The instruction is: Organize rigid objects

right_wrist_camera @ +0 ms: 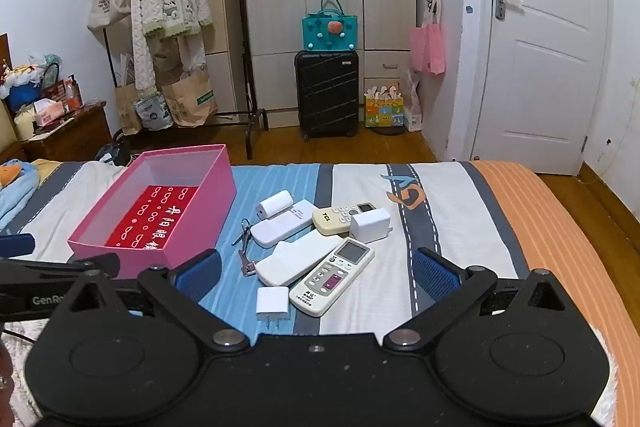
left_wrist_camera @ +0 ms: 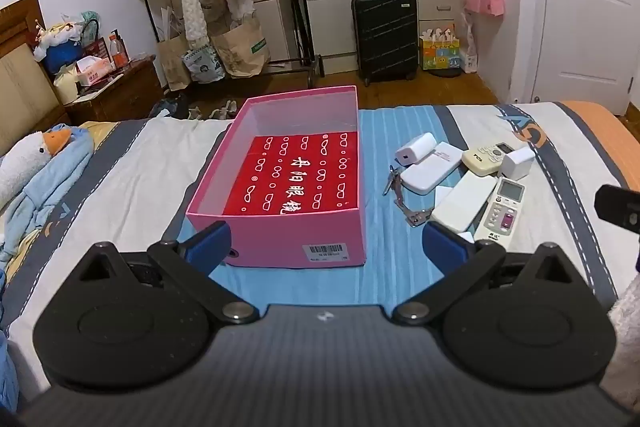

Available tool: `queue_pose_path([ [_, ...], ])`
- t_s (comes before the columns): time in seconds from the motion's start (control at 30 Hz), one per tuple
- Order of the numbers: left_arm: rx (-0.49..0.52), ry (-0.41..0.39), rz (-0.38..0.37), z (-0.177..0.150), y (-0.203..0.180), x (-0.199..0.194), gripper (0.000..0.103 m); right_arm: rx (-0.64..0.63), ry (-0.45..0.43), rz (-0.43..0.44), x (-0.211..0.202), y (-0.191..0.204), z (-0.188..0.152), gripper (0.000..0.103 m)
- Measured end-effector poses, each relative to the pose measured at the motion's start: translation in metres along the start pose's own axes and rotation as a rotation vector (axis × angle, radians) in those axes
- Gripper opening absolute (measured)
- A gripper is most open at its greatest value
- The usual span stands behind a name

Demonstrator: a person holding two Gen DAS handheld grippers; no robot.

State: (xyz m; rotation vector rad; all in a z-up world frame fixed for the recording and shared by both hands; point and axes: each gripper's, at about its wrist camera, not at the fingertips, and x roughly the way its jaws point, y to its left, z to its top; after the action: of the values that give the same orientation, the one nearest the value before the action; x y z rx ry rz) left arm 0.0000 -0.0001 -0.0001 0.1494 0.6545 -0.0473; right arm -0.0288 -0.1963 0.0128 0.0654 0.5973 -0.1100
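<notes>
Nothing looks sorted yet: the pink box (right_wrist_camera: 160, 211) at centre left of the right wrist view holds only its red liner, while the remotes, chargers and clippers (right_wrist_camera: 316, 247) (all loose) lie on the bed (right_wrist_camera: 460, 195) beside it. Both the left gripper (left_wrist_camera: 326, 245) and right gripper (right_wrist_camera: 316, 273) have jaws spread wide, holding nothing.

The cream remote control (right_wrist_camera: 344, 218) is showing the brand "TCL". The arm of the left gripper (right_wrist_camera: 52, 297) is displaying the partial marking "GenRo". A barcode label (left_wrist_camera: 326, 250) on the pink box (left_wrist_camera: 280, 239) is appearing illegible.
</notes>
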Motion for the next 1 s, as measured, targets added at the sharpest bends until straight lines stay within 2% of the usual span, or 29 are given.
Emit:
queue_pose_path([
  [0.2,0.009,0.009,-0.001,0.001,-0.003,0.001,0.103,0.006,0.0,0.006,0.001,-0.003,0.0,0.103],
  [0.47,-0.031,0.04,-0.005,0.001,0.017,0.006,0.103,0.011,0.015,-0.001,0.006,-0.001,-0.001,0.103],
  [1.0,-0.045,0.064,0.013,-0.004,0.016,0.015,0.103,0.018,0.024,-0.005,0.011,-0.006,-0.004,0.103],
])
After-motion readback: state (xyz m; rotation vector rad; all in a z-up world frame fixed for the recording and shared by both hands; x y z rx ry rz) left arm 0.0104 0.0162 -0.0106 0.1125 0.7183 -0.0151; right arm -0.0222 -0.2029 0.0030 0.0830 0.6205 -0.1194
